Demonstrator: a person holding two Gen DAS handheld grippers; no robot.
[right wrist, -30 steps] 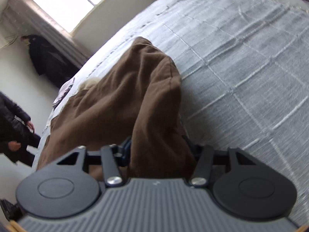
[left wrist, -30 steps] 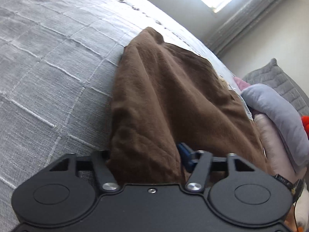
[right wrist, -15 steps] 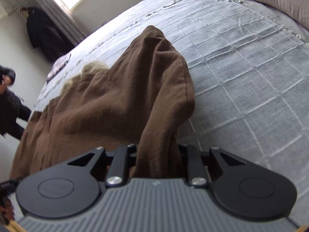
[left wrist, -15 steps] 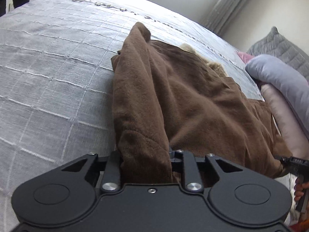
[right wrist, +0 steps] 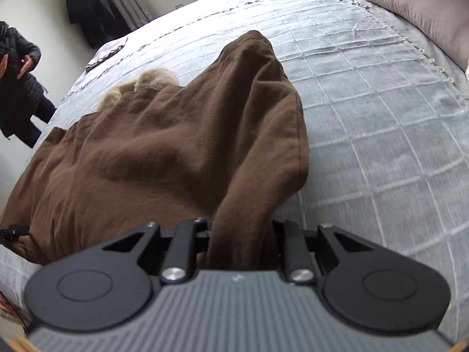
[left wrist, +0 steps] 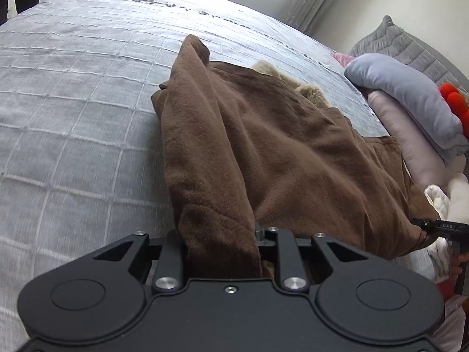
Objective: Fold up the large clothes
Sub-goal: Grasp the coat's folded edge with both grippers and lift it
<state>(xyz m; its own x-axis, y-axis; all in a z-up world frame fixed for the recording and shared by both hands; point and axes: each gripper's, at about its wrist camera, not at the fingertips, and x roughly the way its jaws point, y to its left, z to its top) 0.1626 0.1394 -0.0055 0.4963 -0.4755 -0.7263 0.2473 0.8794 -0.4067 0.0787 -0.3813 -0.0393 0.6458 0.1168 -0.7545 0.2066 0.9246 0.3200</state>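
Brown coat (left wrist: 278,152) on grey bed (left wrist: 73,102), near edge lifted, far part heaped on cover, pale fur trim (right wrist: 146,83) at far end. Risk: thick bunched cloth slipping from one clamp, or far part dragging and creasing, giving crooked fold. Left hand-held gripper (left wrist: 225,240) nearly closed, pinching coat's left edge; cloth runs forward from jaws. Right hand-held gripper (right wrist: 241,237) likewise clamped on right edge. Pillows (left wrist: 410,111) right of coat.

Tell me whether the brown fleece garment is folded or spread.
Neither: the brown fleece garment lies rumpled on the grey bedspread, edges bunched in both grippers.
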